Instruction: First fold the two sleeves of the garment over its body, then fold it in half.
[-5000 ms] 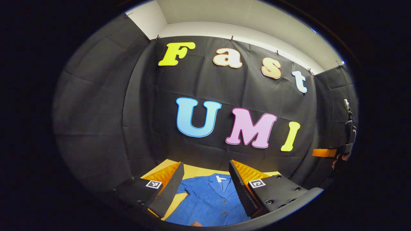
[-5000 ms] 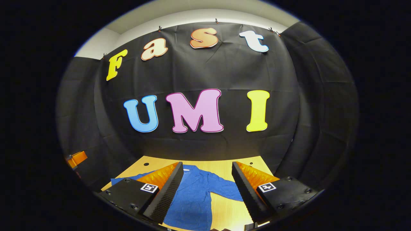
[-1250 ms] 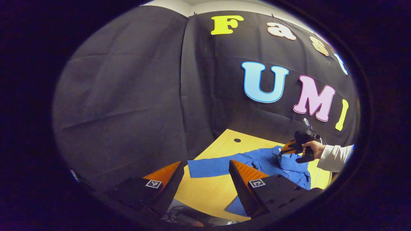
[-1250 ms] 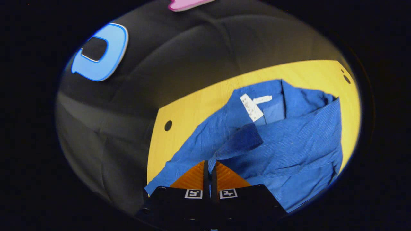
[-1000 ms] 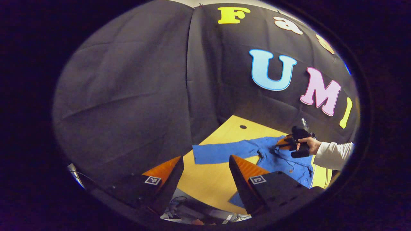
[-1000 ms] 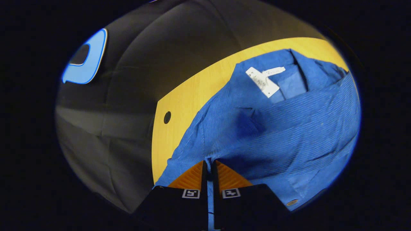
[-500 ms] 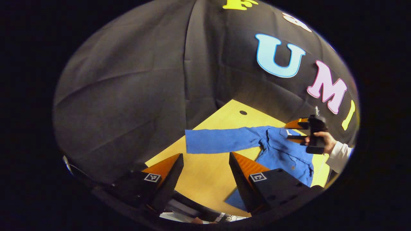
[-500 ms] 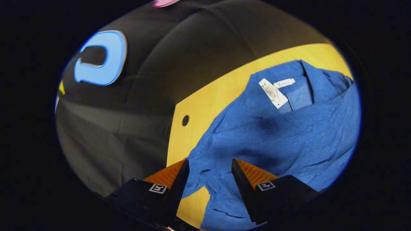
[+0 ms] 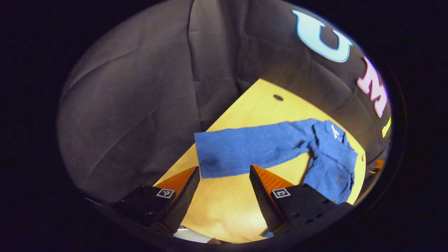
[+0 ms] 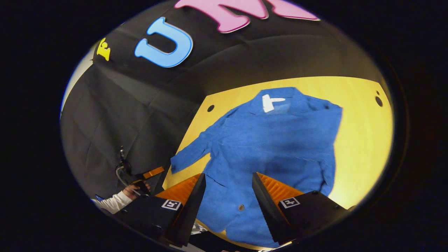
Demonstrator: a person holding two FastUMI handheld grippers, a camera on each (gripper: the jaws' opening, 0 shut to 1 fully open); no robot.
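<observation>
Shirt [image 10: 276, 140] lies flat on table [image 9: 252, 105], one sleeve [image 9: 252, 147] outstretched for folding; left gripper [image 9: 224, 175] and right gripper [image 10: 228, 182] hover spread, empty.

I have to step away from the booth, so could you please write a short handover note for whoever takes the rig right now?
Left gripper: open, holding nothing, fingers aimed at the cuff of the outstretched sleeve.
Right gripper: open, holding nothing, above the shirt.
The shirt lies flat on the wooden table, collar toward the booth wall.
Done: one sleeve appears folded over the body.
Left: fold the outstretched sleeve over the body, then fold the shirt in half.
</observation>
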